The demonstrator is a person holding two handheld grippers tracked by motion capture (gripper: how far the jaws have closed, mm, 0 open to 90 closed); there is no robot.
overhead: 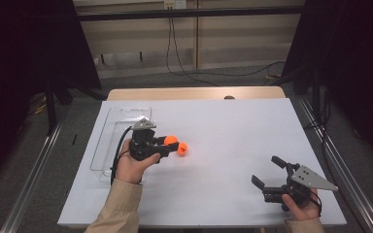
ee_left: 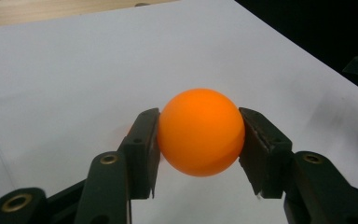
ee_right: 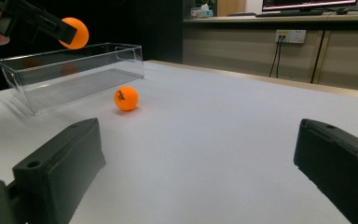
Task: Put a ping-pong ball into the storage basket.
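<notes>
Covering the wooden table, the white sheet (overhead: pixel 223 145) carries a clear rectangular plastic bin (overhead: pixel 121 116) at its left. Left gripper (overhead: pixel 172 144) clamps one smooth orange ball (ee_left: pixel 200 132) above the sheet beside that bin. Right gripper (overhead: pixel 267 171) stands wide apart, empty. Second orange ball (ee_right: pixel 126 98) rests on the sheet near the bin.

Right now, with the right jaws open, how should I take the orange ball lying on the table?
Grip the loose ball across its widest middle, jaws on opposite sides. It is round and rests free on the white table, so come straight down with the right gripper.
</notes>
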